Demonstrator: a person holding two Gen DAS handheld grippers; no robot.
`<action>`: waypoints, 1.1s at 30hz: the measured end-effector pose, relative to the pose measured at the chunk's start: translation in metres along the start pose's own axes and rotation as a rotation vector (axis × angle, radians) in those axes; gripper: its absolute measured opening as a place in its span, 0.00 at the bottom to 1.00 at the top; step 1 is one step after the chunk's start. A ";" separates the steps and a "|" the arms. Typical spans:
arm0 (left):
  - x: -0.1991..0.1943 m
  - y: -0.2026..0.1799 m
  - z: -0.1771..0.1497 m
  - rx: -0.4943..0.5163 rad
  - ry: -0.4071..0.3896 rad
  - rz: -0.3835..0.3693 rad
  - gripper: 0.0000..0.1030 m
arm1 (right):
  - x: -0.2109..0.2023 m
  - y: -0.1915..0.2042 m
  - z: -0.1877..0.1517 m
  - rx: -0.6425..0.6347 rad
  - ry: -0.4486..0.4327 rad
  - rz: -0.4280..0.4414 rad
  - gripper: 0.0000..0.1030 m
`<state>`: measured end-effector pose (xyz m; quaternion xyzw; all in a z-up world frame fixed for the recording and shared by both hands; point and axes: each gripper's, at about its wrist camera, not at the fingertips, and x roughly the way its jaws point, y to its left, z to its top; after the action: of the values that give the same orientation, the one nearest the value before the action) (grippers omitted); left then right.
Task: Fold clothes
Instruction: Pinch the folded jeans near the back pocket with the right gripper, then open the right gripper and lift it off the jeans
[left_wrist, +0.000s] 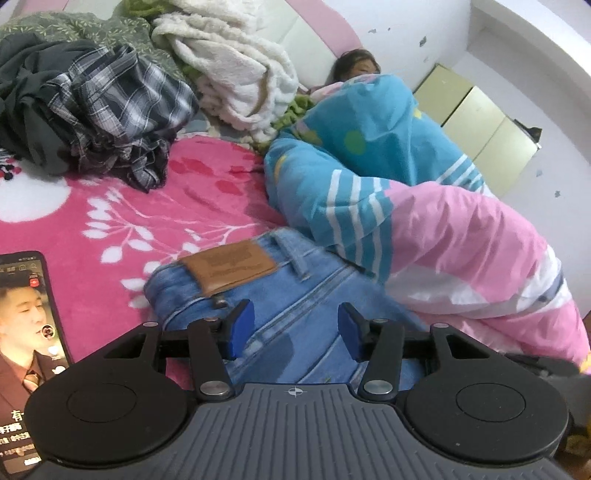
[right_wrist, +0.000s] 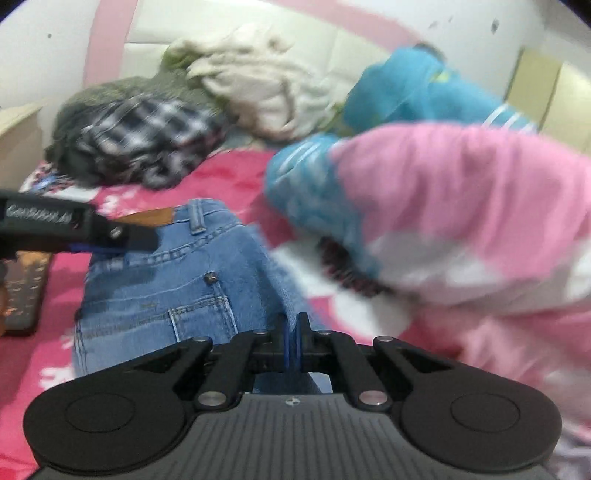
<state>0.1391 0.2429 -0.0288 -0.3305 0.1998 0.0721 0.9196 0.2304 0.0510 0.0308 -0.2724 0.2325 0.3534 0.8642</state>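
Blue jeans (left_wrist: 295, 280) lie on the pink flowered bedspread (left_wrist: 110, 221), waistband and brown leather patch (left_wrist: 229, 266) facing away from me. My left gripper (left_wrist: 295, 330) hovers open just over the waistband area, with nothing between its blue pads. The right wrist view is blurred. It shows the jeans (right_wrist: 159, 280) with a back pocket, and my right gripper (right_wrist: 293, 343) shut at their right edge with a thin strip of denim between the pads. The left gripper (right_wrist: 140, 238) reaches in from the left over the waistband.
A person (left_wrist: 356, 64) lies under a blue and pink quilt (left_wrist: 406, 192) right beside the jeans. A plaid shirt pile (left_wrist: 110, 110) and a white fleece blanket (left_wrist: 236, 66) sit at the back. A phone (left_wrist: 26, 350) with a lit screen lies at the left.
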 end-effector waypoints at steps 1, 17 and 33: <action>0.000 -0.001 0.000 0.001 0.000 -0.004 0.48 | 0.002 -0.002 0.000 -0.005 0.003 -0.020 0.02; 0.015 -0.002 -0.005 -0.020 0.051 -0.015 0.49 | 0.063 -0.002 -0.011 -0.039 0.083 -0.138 0.02; 0.024 0.004 -0.003 -0.008 0.077 -0.005 0.46 | 0.016 -0.074 -0.028 0.288 -0.017 -0.037 0.32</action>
<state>0.1594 0.2440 -0.0429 -0.3371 0.2339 0.0580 0.9101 0.2890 -0.0038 0.0233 -0.1466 0.2684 0.3025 0.9027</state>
